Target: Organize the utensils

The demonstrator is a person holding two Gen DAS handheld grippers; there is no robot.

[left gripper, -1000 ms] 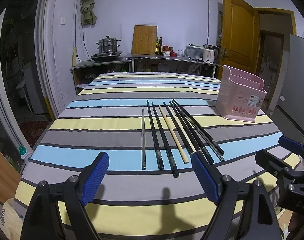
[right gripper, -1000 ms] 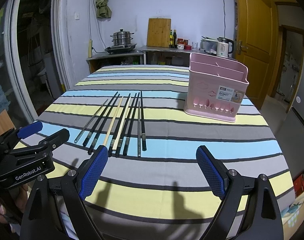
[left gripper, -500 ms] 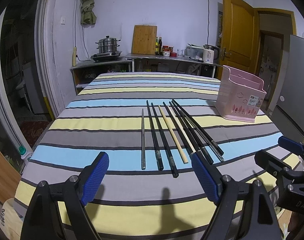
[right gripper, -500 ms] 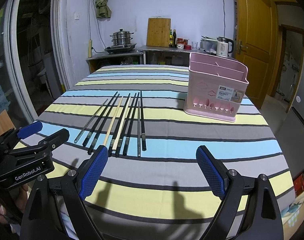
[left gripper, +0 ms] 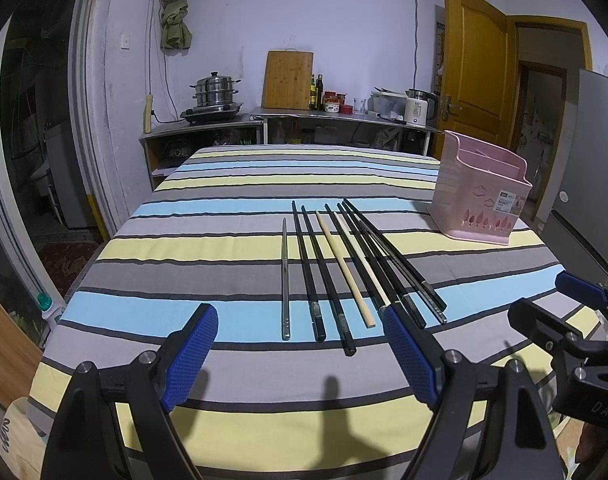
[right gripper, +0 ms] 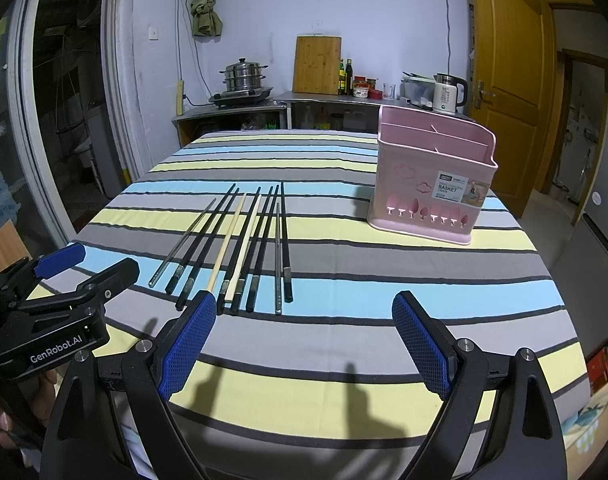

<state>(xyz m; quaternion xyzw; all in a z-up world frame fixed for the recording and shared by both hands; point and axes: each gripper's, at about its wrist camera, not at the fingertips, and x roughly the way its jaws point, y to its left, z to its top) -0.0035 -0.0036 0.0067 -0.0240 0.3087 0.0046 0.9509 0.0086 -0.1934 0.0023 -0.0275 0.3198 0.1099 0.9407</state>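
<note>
Stripes of yellow, blue and grey run across the tablecloth [right gripper: 384, 312], which covers a long table reaching back toward a metal counter [right gripper: 324, 98] against the white wall. On that counter stand a steel pot [right gripper: 242, 76], a wooden cutting board [right gripper: 318, 65], bottles and a white kettle [right gripper: 448, 94]. An orange door [right gripper: 504, 80] fills the right side of the room. Chopsticks [right gripper: 244, 240] lie side by side in a row mid-table, with a pink basket [right gripper: 432, 184] well apart to their right. Both the left gripper [left gripper: 300, 350] and the right gripper [right gripper: 304, 344] hover over the near edge, jaws spread wide and holding nothing.
</note>
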